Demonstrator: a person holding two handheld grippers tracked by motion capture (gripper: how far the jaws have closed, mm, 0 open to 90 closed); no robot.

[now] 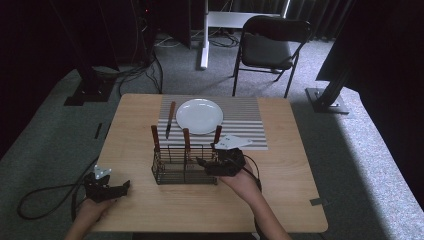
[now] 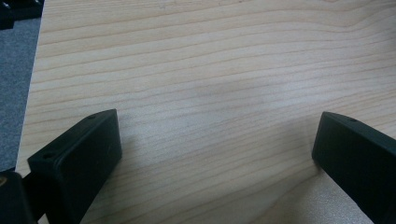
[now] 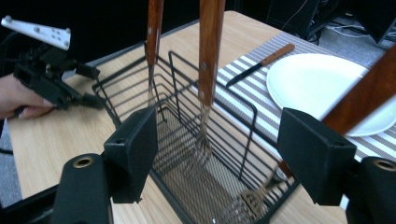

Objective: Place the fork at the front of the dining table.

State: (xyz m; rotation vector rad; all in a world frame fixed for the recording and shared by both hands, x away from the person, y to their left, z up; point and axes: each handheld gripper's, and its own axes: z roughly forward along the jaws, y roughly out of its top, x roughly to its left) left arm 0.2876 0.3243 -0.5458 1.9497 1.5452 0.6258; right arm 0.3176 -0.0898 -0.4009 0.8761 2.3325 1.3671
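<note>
Table [image 2: 210, 70]: pale wood, fine grain, smooth, matt. Caddy [image 3: 187, 154]: thin black wire with fine mesh floor, dull metal. Utensil handles [image 3: 210, 51]: reddish-brown wood, lightly glossy, small metal rivets; tines below in bright metal. Knife [image 3: 261, 64]: wooden handle, dark blade. Plate [image 3: 317, 84]: white, smooth, glossy. Mat [image 1: 240, 117]: grey-and-white striped, woven cloth look, matt. Right gripper [image 3: 219, 154] pads: black plastic, matt, faintly grained. Left gripper [image 2: 215, 154]: same black matt plastic. Floor [image 1: 350, 150]: grey carpet, rough.
</note>
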